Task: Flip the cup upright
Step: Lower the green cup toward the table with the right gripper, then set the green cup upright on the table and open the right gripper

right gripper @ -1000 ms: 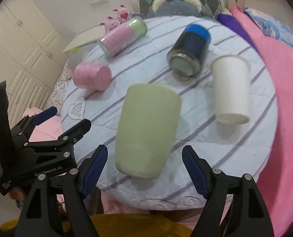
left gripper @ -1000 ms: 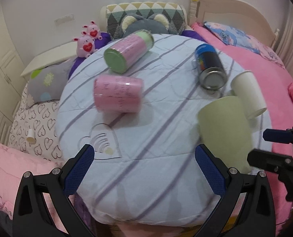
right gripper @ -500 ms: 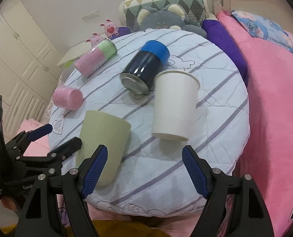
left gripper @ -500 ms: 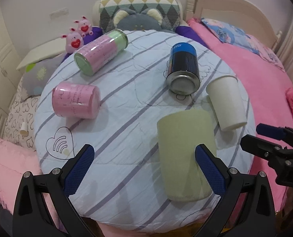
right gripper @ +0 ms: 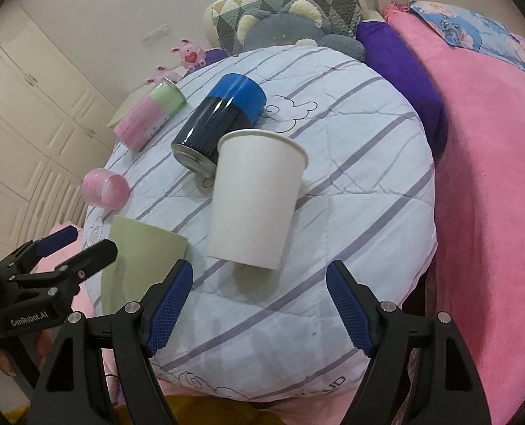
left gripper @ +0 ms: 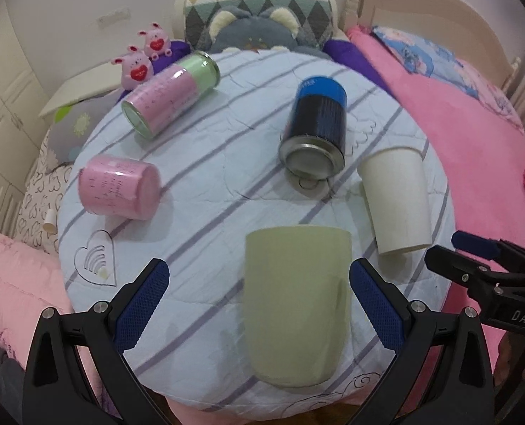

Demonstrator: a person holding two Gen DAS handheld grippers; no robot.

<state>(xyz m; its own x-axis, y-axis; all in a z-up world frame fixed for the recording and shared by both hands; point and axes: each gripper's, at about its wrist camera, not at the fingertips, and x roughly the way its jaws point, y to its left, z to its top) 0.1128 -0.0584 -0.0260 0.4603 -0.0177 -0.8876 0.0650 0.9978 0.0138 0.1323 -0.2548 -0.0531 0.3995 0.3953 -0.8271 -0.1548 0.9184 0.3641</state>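
A pale green cup [left gripper: 298, 301] stands upside down near the front edge of a round striped table [left gripper: 209, 184]; it also shows in the right wrist view [right gripper: 138, 262]. My left gripper [left gripper: 259, 301] is open, its pads on either side of the green cup without touching. A white paper cup [right gripper: 255, 198] stands upside down to the right, also in the left wrist view [left gripper: 395, 198]. My right gripper [right gripper: 259, 304] is open and empty, just in front of the white cup.
A dark can with a blue end [left gripper: 317, 127], a pink-and-green can [left gripper: 170, 95] and a pink cup [left gripper: 119, 187] lie on their sides on the table. A pink bed [right gripper: 492, 177] is to the right, pillows and soft toys [left gripper: 259, 14] behind, cupboards [right gripper: 32, 113] left.
My left gripper has swung right, bringing the green cup between its pads. My right gripper has swung right from the green cup to face the white paper cup. No cup has moved.
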